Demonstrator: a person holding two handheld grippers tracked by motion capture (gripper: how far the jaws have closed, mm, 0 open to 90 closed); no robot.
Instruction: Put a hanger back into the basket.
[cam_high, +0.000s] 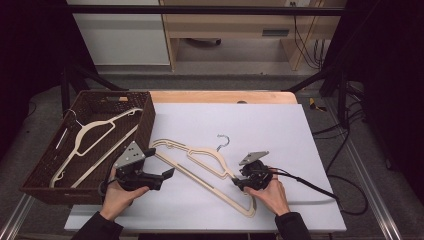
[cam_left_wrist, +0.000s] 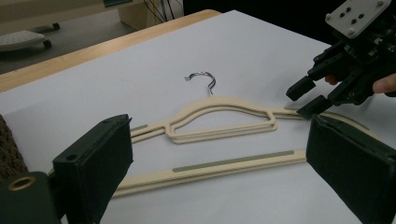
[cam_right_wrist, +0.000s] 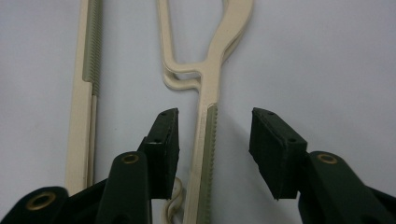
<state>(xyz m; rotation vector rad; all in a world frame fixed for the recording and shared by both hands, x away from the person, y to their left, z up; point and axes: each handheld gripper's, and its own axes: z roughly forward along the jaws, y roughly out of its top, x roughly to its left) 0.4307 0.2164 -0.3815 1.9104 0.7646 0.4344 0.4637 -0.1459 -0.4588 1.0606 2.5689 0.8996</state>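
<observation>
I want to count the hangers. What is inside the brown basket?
Inside the brown basket lies one cream hanger with a metal hook. The left gripper and near wall hide its lower corner.

Cream hanger (cam_high: 210, 167) flat on white mat, hook up.

Both tongs (cam_high: 167, 173) (cam_high: 235, 183) low, jaws apart

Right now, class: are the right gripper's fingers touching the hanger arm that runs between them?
Apart. The right gripper view shows grey table on both sides of the hanger arm, between it and each of the right gripper's fingers.
</observation>
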